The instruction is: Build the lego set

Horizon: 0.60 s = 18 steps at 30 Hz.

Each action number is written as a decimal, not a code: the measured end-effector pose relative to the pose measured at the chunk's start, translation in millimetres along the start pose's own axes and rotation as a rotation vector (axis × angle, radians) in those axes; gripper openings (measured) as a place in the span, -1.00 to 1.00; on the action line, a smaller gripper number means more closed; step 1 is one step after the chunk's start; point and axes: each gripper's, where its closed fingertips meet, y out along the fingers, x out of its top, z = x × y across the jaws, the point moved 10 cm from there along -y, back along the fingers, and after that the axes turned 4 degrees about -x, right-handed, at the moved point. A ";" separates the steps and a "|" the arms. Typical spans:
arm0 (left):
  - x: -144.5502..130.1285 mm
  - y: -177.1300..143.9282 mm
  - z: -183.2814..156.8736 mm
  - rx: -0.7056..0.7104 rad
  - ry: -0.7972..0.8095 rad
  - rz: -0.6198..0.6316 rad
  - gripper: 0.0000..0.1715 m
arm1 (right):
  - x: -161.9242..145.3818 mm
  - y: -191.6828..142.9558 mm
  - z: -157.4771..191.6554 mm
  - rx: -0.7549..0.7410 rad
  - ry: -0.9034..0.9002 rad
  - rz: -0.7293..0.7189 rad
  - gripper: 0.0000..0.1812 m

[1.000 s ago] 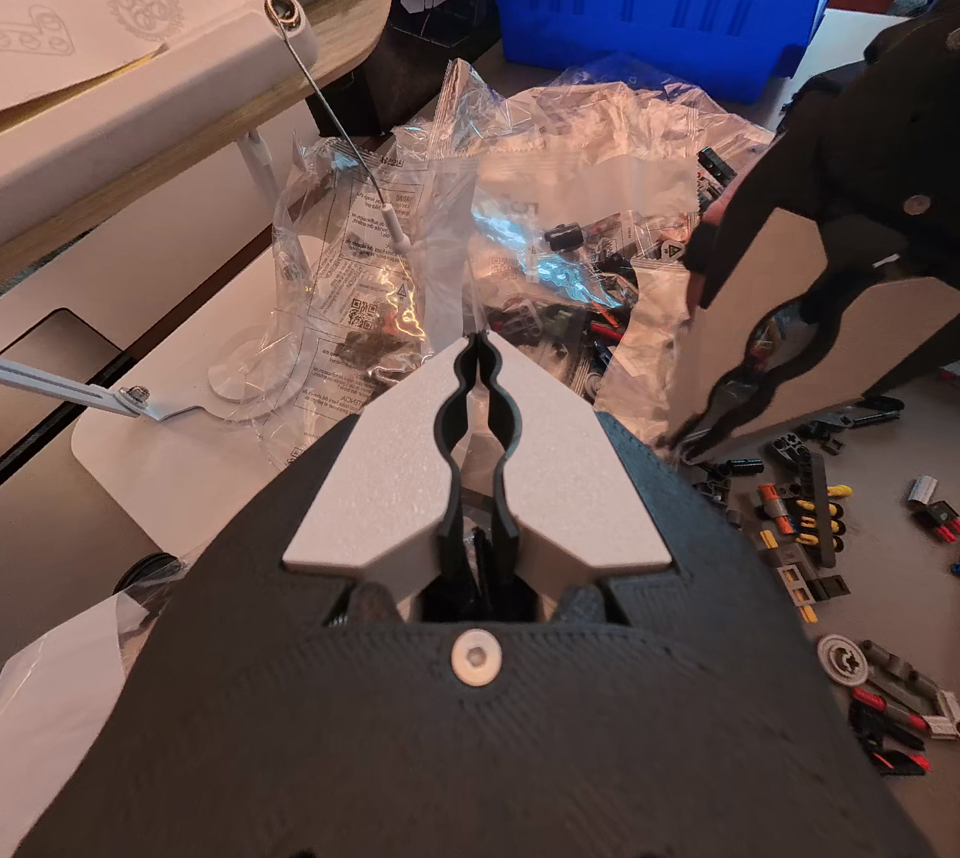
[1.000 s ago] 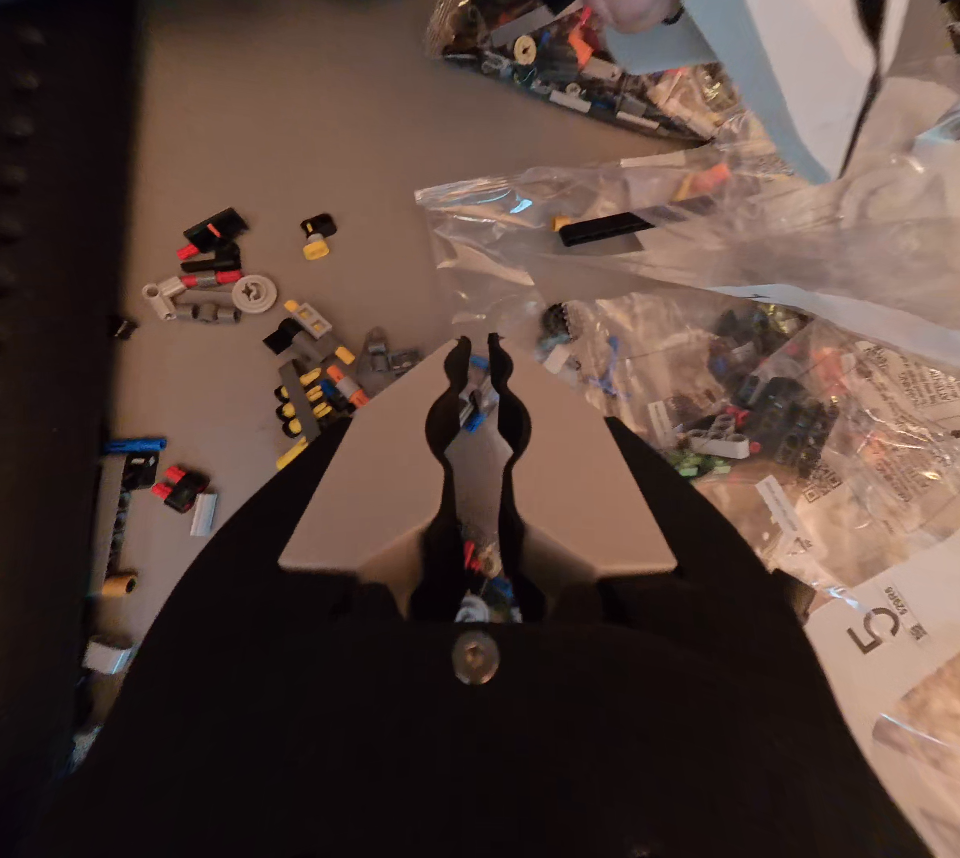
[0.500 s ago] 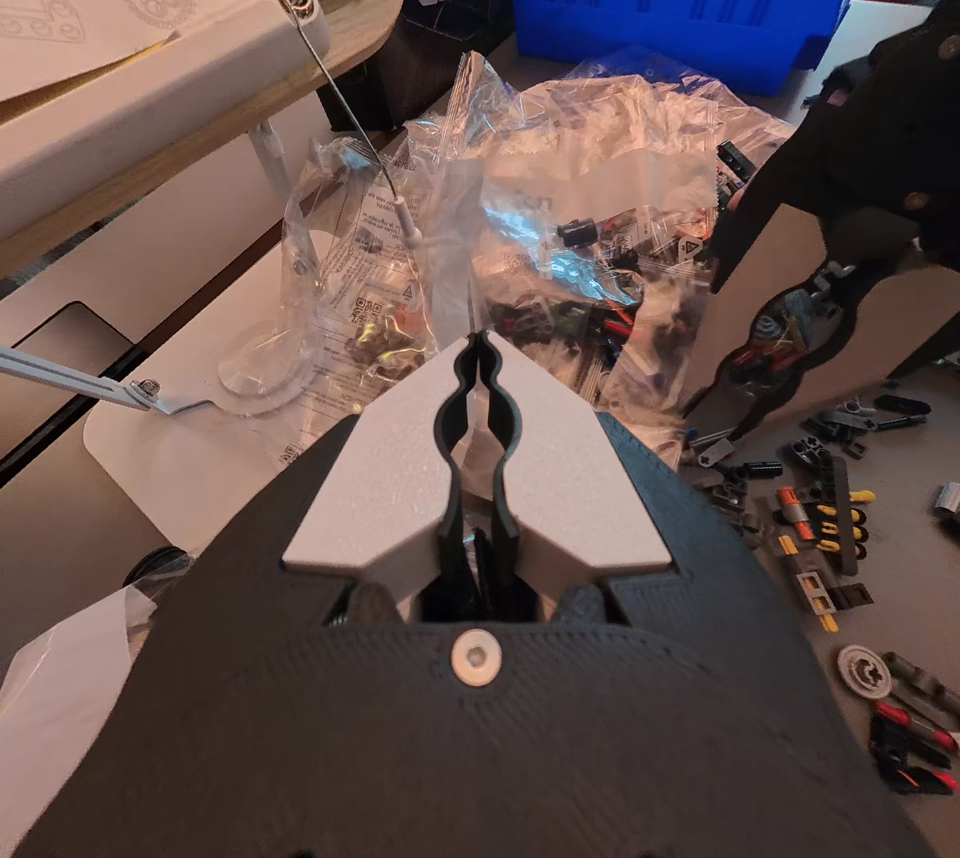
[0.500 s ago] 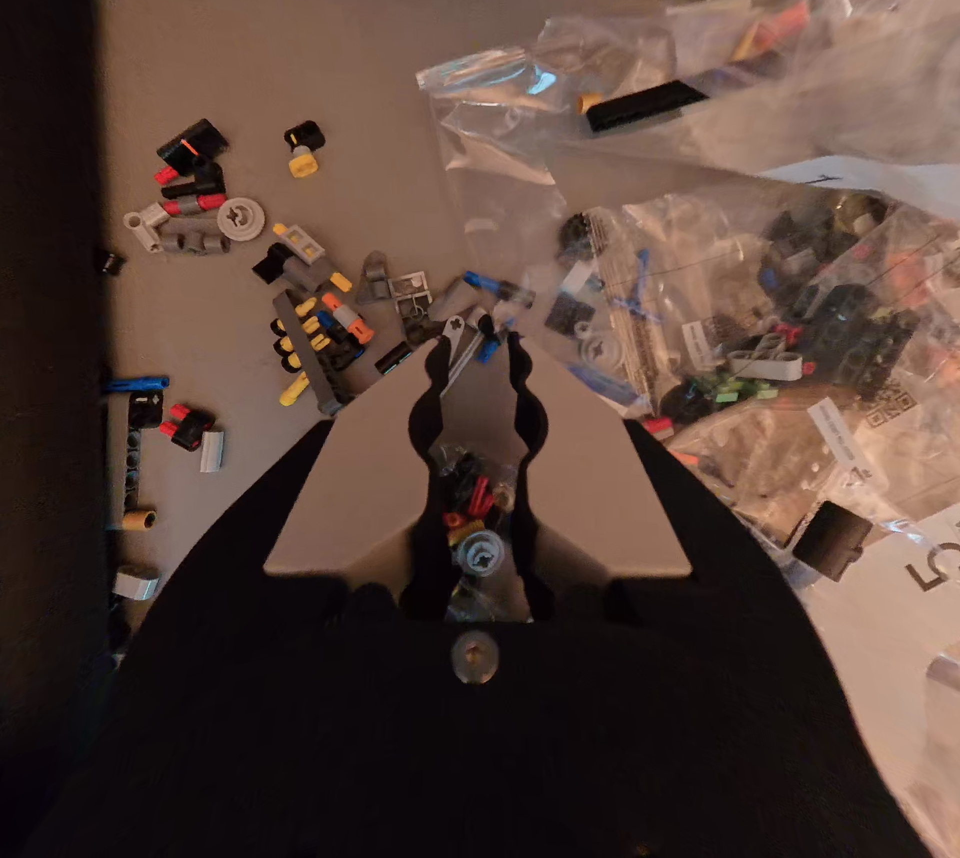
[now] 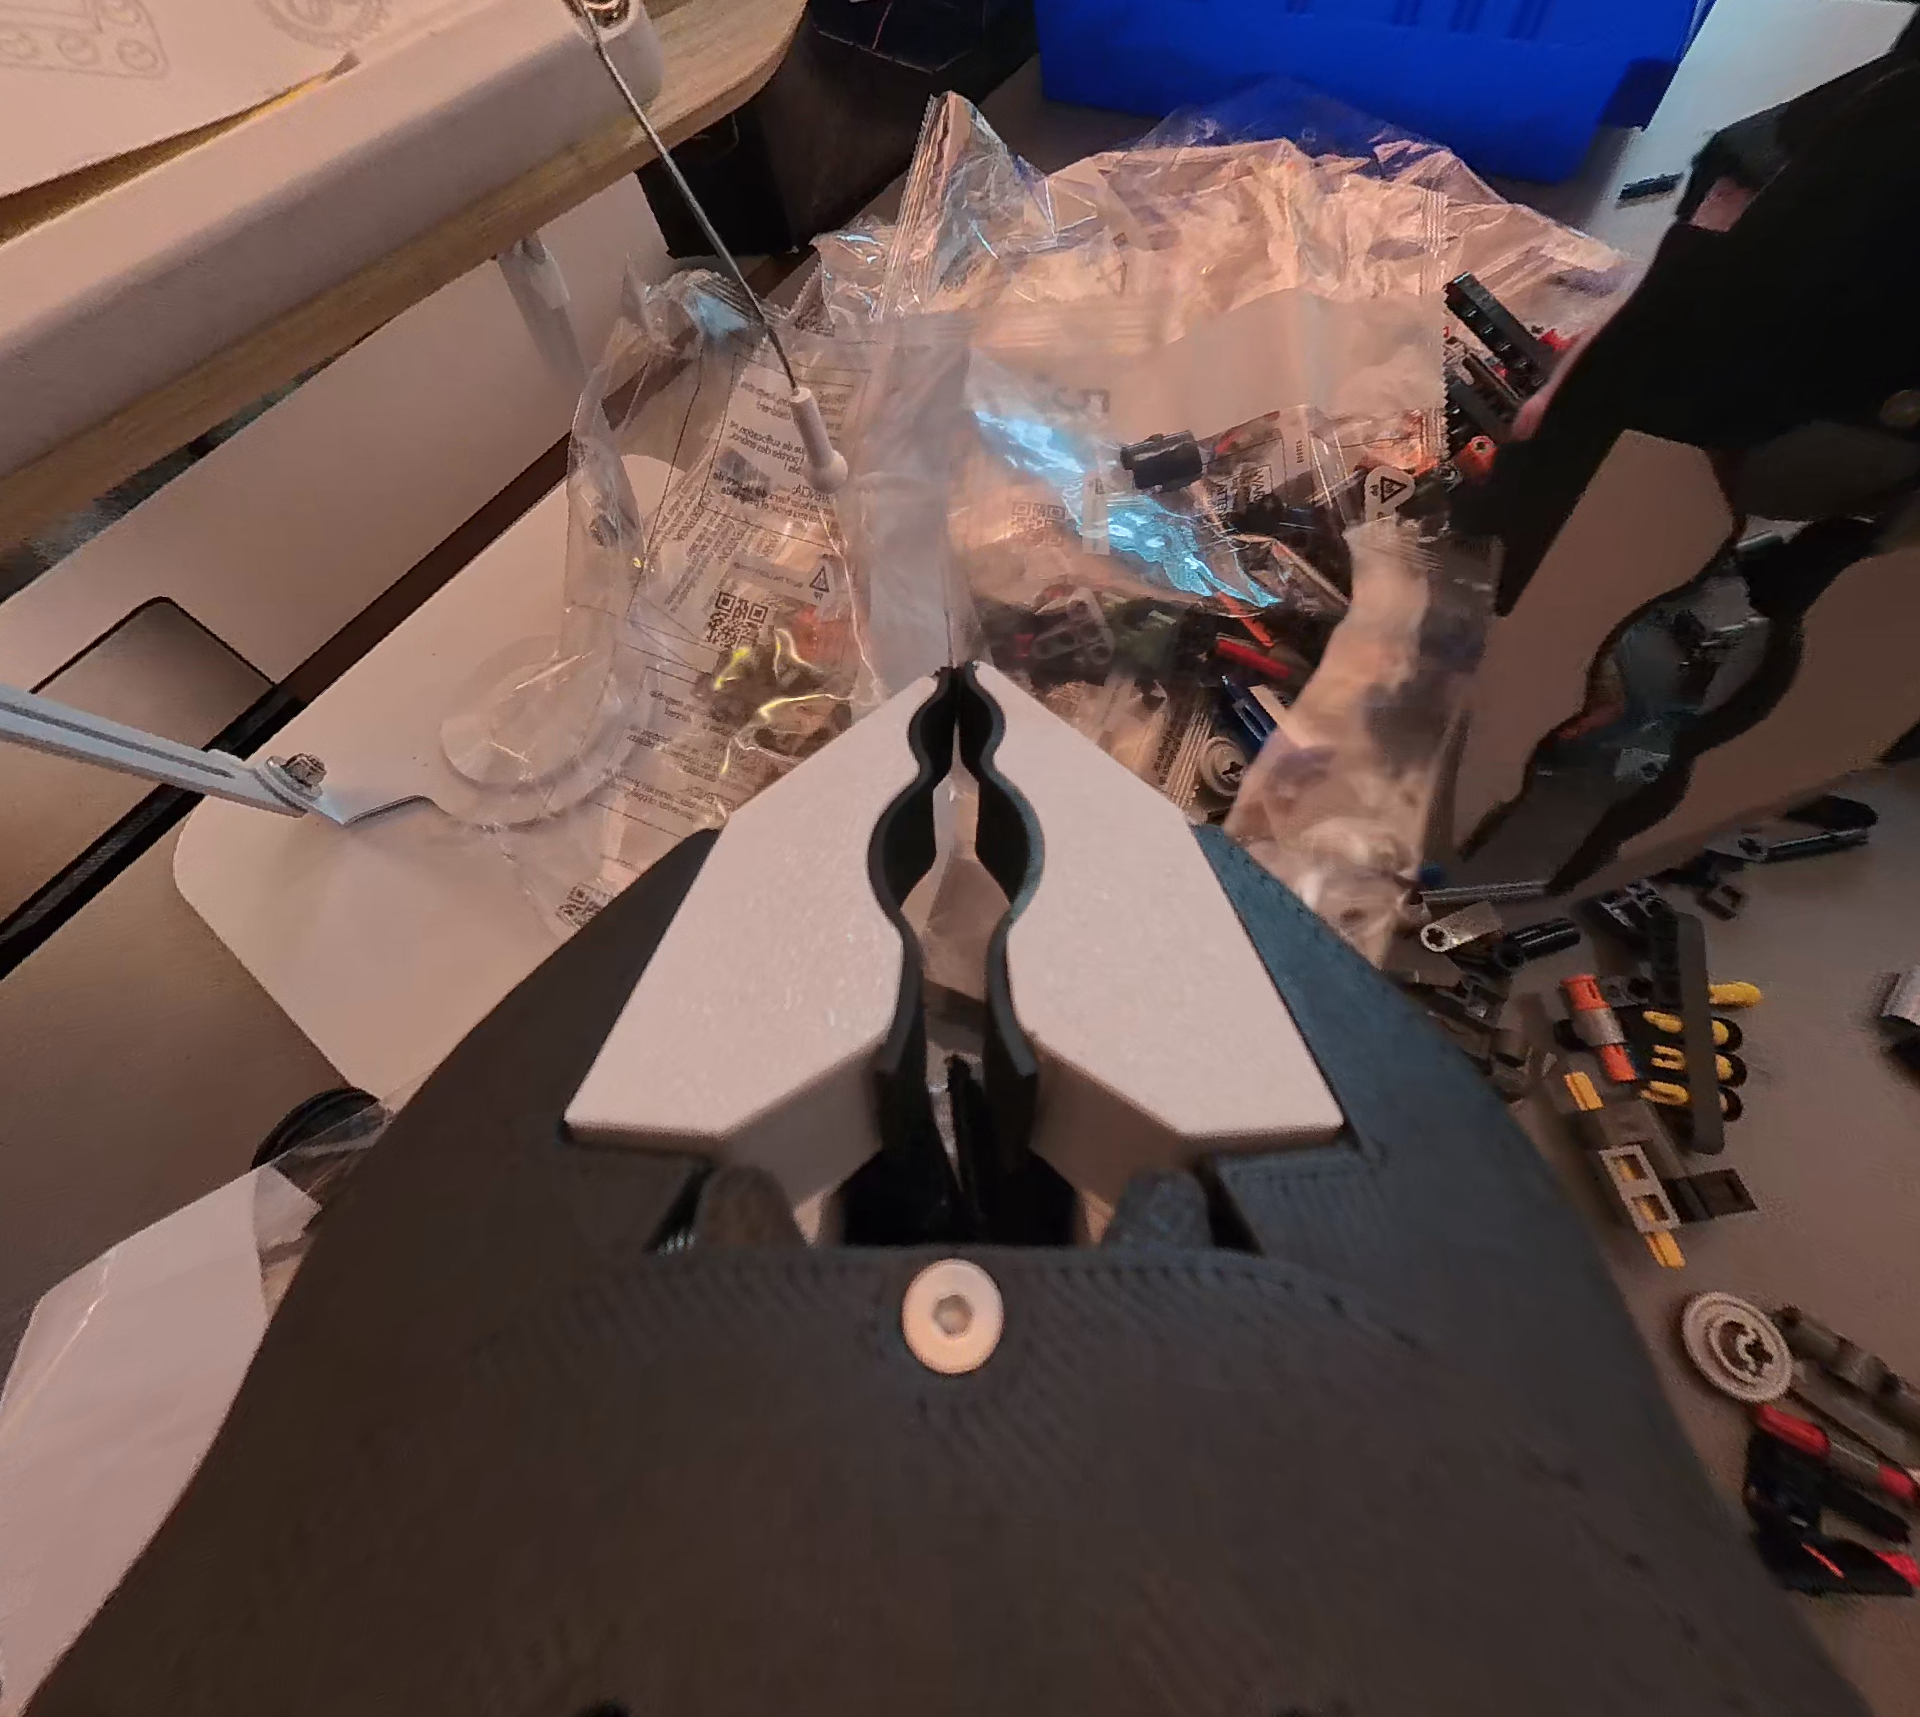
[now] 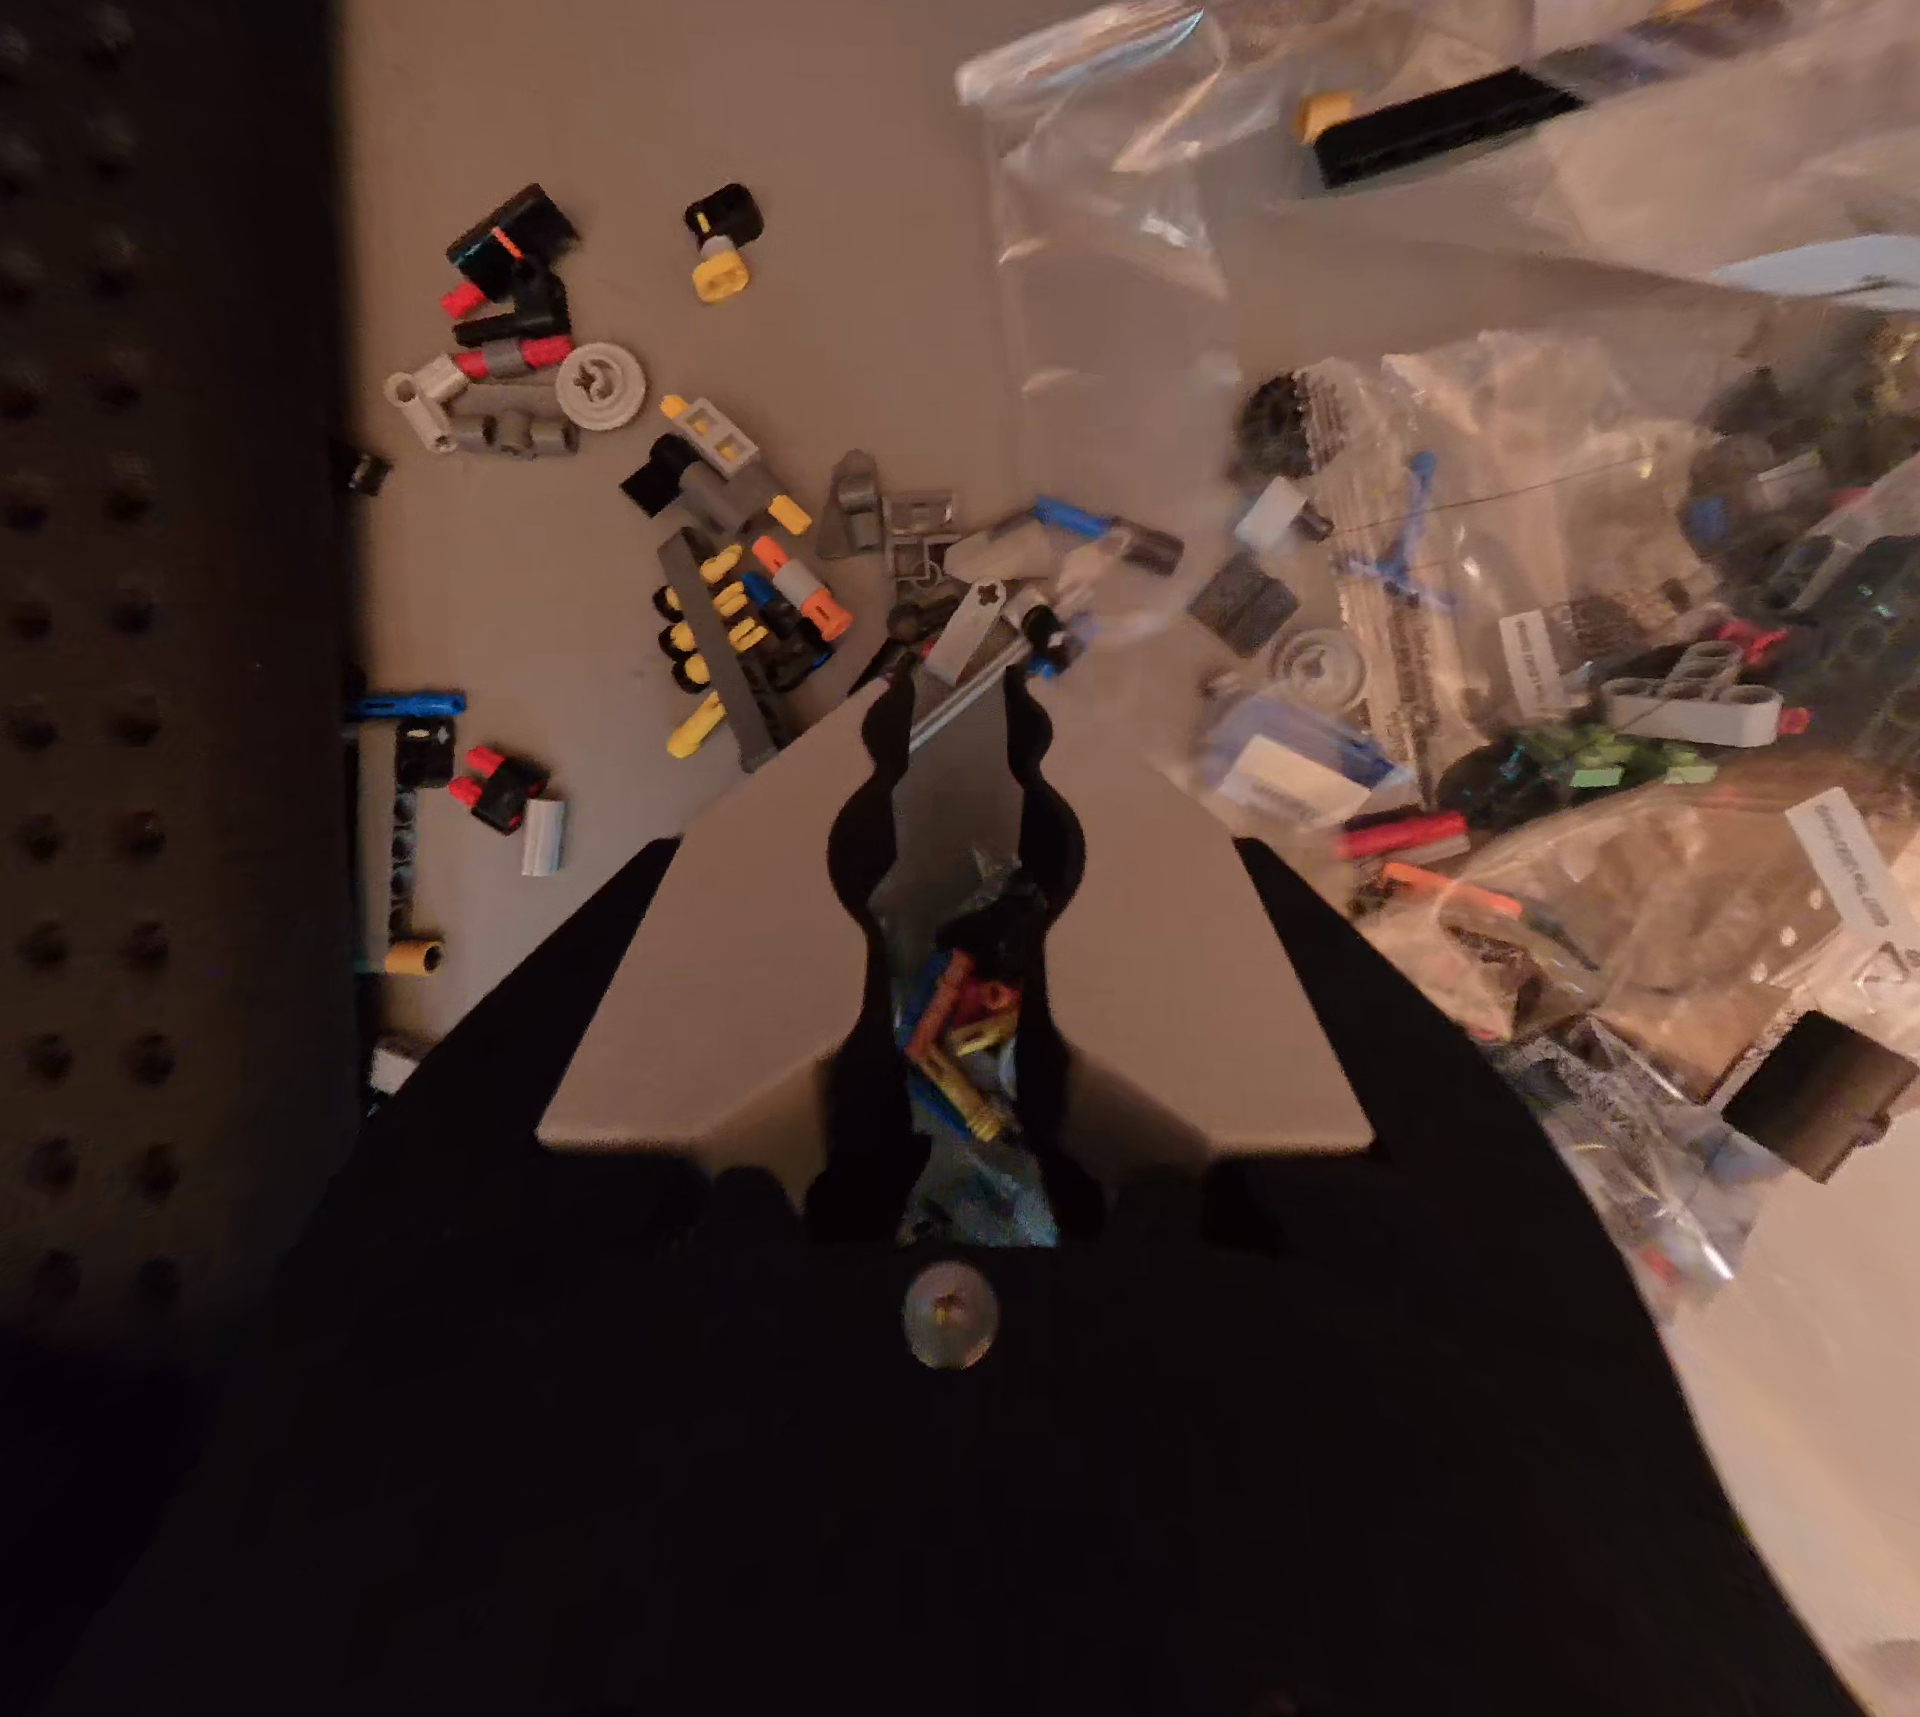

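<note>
The left tool (image 5: 954, 680) is clamped on the edge of a clear parts bag (image 5: 1122, 462) lying on the bench (image 6: 727, 5). The right tool (image 6: 956, 691) is slightly apart, with a small bag of pins (image 6: 961, 1023) lodged deep between its fingers; whether they grip it cannot be told.

Risk: a thin film edge may slip from the left tool or tear, spilling parts among the loose Technic pieces (image 6: 717, 587). The small bag may drop.

Right view is dim and blurred; bag contents are indistinct.
</note>
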 end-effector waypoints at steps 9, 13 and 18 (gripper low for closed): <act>-0.8 1.0 0.6 0.006 -0.002 0.003 -1.00 | -2.4 8.8 -6.4 -0.073 0.015 0.047 -0.69; -0.9 1.7 0.2 0.004 0.000 0.007 -1.00 | 1.1 16.4 -8.5 -0.082 0.015 0.046 -0.74; -0.6 0.5 0.6 0.003 -0.003 0.002 -1.00 | 1.1 20.0 -9.9 -0.085 0.024 0.052 -0.88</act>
